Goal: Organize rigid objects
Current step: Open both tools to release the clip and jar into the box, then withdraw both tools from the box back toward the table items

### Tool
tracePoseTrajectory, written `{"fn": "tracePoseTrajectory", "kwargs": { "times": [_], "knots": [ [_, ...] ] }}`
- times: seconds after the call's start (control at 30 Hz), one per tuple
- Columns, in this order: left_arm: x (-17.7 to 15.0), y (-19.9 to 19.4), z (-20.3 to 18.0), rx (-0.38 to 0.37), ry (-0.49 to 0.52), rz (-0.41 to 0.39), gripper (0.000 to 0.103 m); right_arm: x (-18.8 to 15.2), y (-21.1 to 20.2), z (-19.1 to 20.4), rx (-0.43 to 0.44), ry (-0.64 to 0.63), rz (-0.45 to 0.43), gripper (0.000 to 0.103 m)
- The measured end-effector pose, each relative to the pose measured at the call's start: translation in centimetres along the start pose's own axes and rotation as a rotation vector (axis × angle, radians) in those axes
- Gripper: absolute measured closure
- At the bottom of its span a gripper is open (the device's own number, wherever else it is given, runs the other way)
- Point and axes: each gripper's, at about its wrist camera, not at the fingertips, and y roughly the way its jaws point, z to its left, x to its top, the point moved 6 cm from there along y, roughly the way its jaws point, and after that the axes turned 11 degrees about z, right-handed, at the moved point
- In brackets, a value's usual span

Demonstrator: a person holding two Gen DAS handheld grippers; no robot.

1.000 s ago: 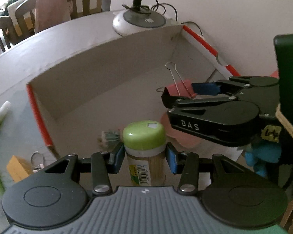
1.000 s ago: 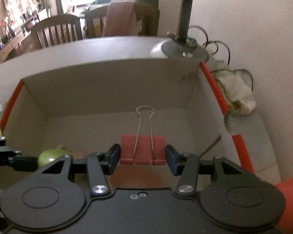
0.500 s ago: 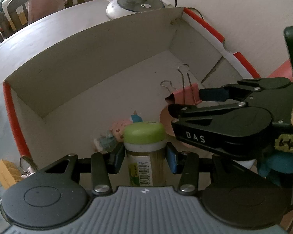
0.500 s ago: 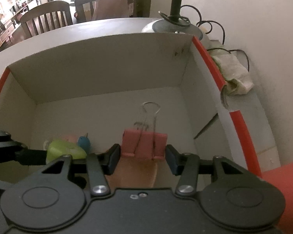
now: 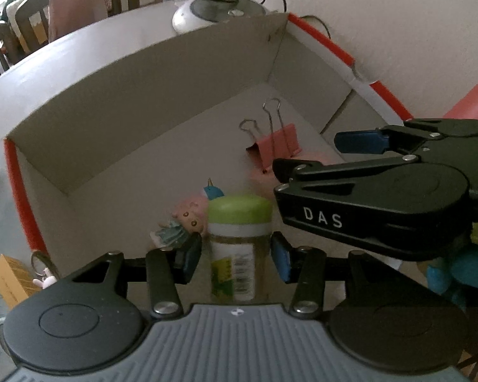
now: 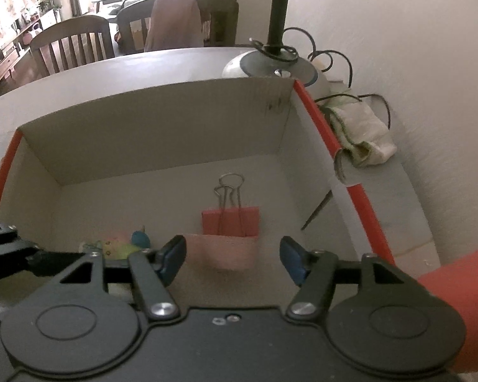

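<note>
A cardboard box (image 5: 143, 95) with red edges lies open below both grippers. My left gripper (image 5: 235, 256) hangs inside it, its jaws opening around an upright toothpick jar (image 5: 239, 238) with a green lid. A gap shows beside the pads. My right gripper (image 6: 232, 256) is opening too, with nothing pressed between its fingers. Just past it, a red binder clip (image 6: 231, 221) lies on the floor of the box (image 6: 159, 133), wire handles pointing away. The same binder clip (image 5: 277, 146) sits left of the right gripper (image 5: 306, 156) in the left wrist view.
Small toy figures (image 5: 191, 213) lie on the box floor behind the jar. A pale pink flat piece (image 6: 223, 251) sits under the clip. A lamp base (image 6: 271, 63) and a cloth (image 6: 360, 137) stand outside the box. An orange carton (image 5: 9, 273) and a key ring (image 5: 43, 267) lie at the left.
Both pairs of jaws have widened. The right gripper has let go of the binder clip, which now rests on the box floor. The left pads have come off the jar.
</note>
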Motion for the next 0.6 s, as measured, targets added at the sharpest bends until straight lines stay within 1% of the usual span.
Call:
{"fn": "tracePoseTrajectory", "kwargs": {
  "times": [0.03,0.07,0.37,0.6],
  "knots": [
    [-0.1,-0.3,0.0,0.000,0.003,-0.010,0.046,0.0,-0.2,0.1,-0.003,-0.002,-0.004,0.038],
    [-0.2,-0.6,0.0,0.000,0.002,-0.021,0.045,0.0,-0.4,0.1,-0.005,-0.002,-0.008,0.038],
    [-1.6,-3.9,0.1,-0.026,0.004,-0.096,0.044,-0.5,-2.9,1.2,-0.002,-0.002,-0.046,0.034],
    [-3.0,-6.6,1.2,-0.036,-0.009,-0.150,0.044,-1.4,-5.2,2.7,0.015,0.010,-0.081,0.032]
  ]
}}
